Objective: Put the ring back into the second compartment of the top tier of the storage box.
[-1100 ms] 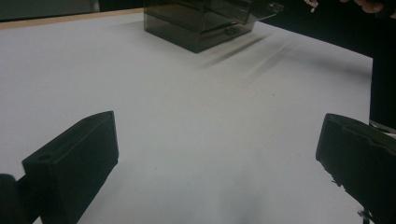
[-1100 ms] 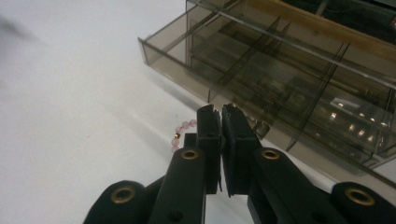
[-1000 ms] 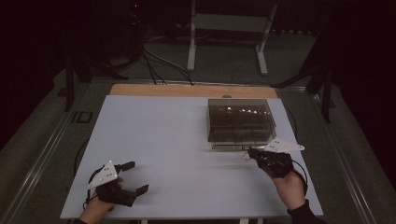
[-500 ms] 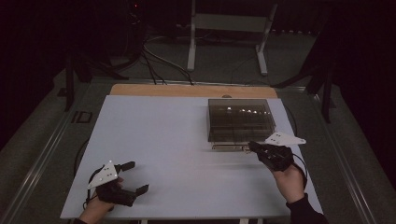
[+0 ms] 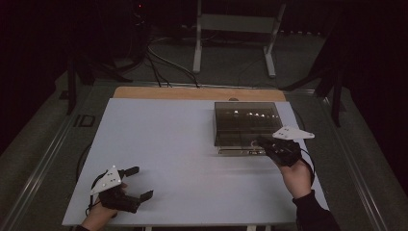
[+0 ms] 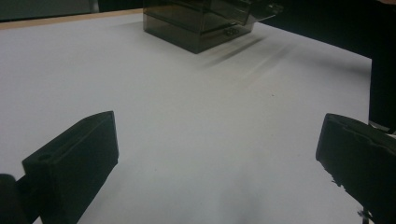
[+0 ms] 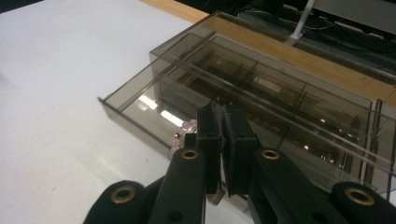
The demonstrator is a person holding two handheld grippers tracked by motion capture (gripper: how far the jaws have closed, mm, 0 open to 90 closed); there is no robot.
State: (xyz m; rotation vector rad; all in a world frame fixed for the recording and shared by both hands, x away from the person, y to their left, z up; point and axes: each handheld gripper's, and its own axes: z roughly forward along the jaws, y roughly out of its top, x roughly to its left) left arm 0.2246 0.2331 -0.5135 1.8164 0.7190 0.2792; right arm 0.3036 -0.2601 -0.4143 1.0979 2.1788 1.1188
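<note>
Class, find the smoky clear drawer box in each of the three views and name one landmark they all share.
High view: drawer box right of centre, just beyond the right gripper.
Left gripper view: top edge, middle.
Right gripper view: centre and right, drawer open, behind the shut jaws.
Shared landmark: the white tabletop.

Lower left of the high view: we hold the left gripper (image 5: pixel 139 183) low, jaws spread wide apart and pointing right. Right of centre: our right hand (image 5: pixel 297 176) extends up the frame, the right gripper (image 7: pixel 221 140) with jaws pressed together, pointing up-left.
</note>
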